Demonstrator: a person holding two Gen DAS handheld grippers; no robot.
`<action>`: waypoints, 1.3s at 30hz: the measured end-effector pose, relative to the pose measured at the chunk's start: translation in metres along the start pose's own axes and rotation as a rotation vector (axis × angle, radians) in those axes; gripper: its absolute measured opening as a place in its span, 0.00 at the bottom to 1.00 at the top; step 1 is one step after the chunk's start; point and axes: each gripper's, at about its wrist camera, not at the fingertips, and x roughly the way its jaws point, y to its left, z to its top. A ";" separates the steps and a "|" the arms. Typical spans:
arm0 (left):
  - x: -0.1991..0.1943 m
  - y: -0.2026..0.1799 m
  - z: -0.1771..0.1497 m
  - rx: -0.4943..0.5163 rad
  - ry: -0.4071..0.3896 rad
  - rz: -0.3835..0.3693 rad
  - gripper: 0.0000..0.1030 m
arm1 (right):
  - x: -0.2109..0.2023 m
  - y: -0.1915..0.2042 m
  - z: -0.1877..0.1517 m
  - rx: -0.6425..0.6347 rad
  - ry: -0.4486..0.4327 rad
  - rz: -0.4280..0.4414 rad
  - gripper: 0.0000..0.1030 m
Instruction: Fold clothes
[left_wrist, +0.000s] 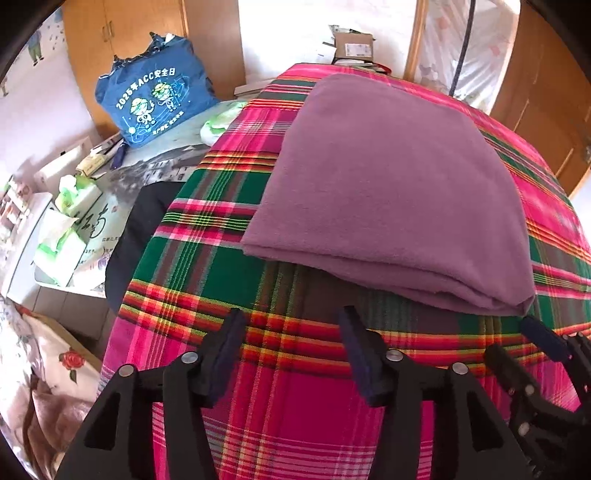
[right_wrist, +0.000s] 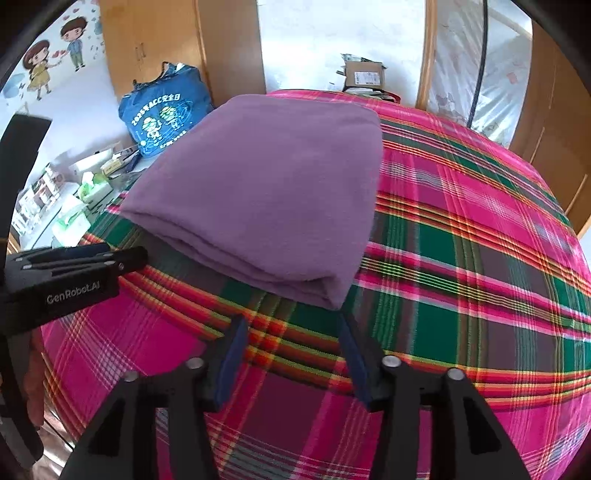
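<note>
Left wrist view takes in more of the cluttered side surface on the left: green-and-white tissue packs (left_wrist: 70, 195), a floral-print fabric (left_wrist: 55, 362) low at the left edge, plus the right gripper (left_wrist: 543, 343) poking in at the lower right. Right wrist view instead catches a cartoon couple sticker (right_wrist: 55, 59) on the wall and the left gripper (right_wrist: 74, 273) body w/ "GenRobot.AI" lettering at the left edge. Both views show a blue printed bag (left_wrist: 155, 92) by a wooden cabinet (left_wrist: 122, 40) and a cardboard box (left_wrist: 352, 46) beyond the far end of the bed. The folded purple garment (left_wrist: 388, 192) lies flat on the pink-green plaid sheet (left_wrist: 207, 258), folded into a thick rectangle w/ layered edges at its near side. In the left wrist view it sits ahead of and to the right of the left gripper (left_wrist: 291, 325), near edge just past the fingertips, not touching. In the right wrist view the garment (right_wrist: 266, 192) sits ahead and slightly left of the right gripper (right_wrist: 293, 328); its near corner hangs just above the right-side finger tip, whether touching can't be told. Left gripper jaws stand wide apart, nothing but plaid sheet btwn them. Right gripper jaws also spread wide, empty, only sheet (right_wrist: 461, 258) visible in the gap. The 2 grippers sit side by side near the garment's near edge.
</note>
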 end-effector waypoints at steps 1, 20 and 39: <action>0.000 -0.001 -0.001 0.001 -0.003 0.002 0.55 | 0.001 0.002 0.000 -0.009 -0.002 -0.003 0.55; 0.001 0.003 -0.002 -0.030 -0.038 0.005 0.64 | 0.003 0.009 0.001 -0.017 -0.017 -0.028 0.60; -0.001 0.000 -0.006 -0.057 -0.028 0.010 0.69 | 0.001 0.010 -0.005 -0.015 -0.040 -0.032 0.61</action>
